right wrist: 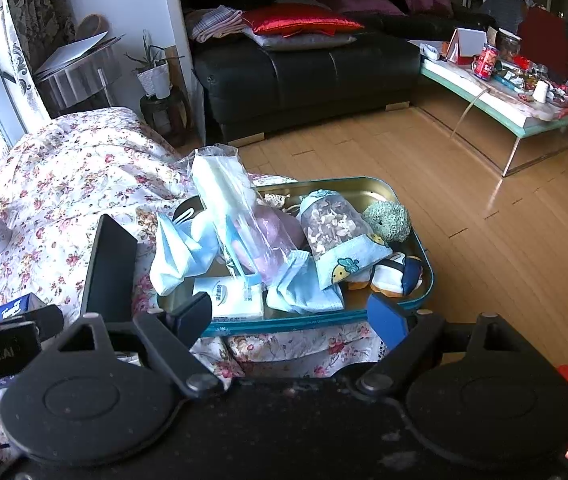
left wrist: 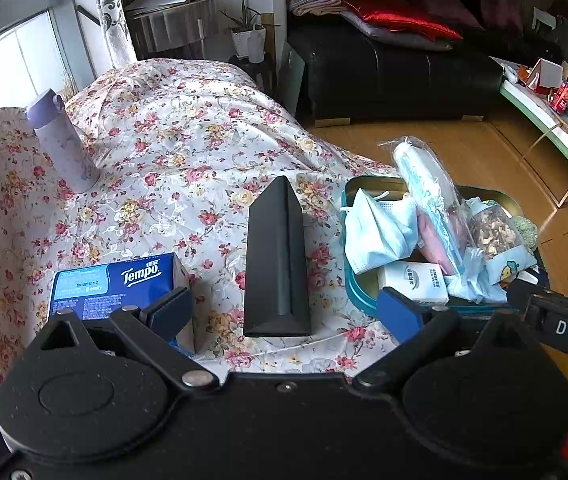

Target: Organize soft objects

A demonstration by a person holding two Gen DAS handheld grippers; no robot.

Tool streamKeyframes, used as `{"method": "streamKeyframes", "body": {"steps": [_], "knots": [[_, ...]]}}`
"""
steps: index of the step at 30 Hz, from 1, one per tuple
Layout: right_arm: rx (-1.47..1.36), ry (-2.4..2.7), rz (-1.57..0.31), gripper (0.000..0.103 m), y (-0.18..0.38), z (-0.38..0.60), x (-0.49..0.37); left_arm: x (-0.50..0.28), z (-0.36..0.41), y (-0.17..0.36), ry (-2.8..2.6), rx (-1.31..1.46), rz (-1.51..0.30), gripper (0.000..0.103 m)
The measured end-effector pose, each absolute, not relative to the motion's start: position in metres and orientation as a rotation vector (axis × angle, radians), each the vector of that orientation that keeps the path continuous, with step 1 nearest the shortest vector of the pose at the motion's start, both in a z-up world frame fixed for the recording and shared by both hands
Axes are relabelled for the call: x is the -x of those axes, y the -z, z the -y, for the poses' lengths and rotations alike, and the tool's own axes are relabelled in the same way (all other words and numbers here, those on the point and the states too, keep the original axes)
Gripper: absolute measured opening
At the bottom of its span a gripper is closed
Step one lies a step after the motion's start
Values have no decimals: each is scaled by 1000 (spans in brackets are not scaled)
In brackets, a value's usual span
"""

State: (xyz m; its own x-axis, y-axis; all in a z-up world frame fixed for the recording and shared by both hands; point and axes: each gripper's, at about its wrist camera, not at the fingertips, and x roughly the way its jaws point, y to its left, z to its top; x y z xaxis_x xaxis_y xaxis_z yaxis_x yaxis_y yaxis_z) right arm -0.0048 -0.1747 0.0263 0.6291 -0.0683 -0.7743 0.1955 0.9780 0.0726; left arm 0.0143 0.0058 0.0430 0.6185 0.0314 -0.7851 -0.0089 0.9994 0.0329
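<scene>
A teal tin tray point(right wrist: 284, 323) sits on the floral cloth and holds soft items: a crumpled face mask point(right wrist: 180, 252), a clear bag of masks point(right wrist: 224, 200), a white tissue pack point(right wrist: 236, 296), a patterned pouch point(right wrist: 336, 240), a green plush point(right wrist: 388, 220) and a penguin plush point(right wrist: 396, 274). My right gripper point(right wrist: 290, 316) hangs open just before the tray's near wall, holding nothing. My left gripper point(left wrist: 284, 312) is open too. A black triangular box point(left wrist: 276, 260) stands between its fingers, untouched. A blue Tempo tissue box point(left wrist: 116, 284) lies by its left finger point(left wrist: 168, 312).
A lilac bottle point(left wrist: 64, 144) stands upright at the cloth's far left. The tray point(left wrist: 358, 292) sits near the cloth's right edge, with wooden floor point(right wrist: 404, 152) beyond. A black sofa point(right wrist: 304, 72) and a cluttered low table point(right wrist: 524, 120) stand further back.
</scene>
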Motion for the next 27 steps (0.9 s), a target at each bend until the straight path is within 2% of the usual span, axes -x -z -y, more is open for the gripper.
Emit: {"method": "streamKeyframes", "body": {"steps": [27], "knots": [[-162,160,-893,86,-21,177,5,-13,-2,-37,-2,-35,-926,95]]}}
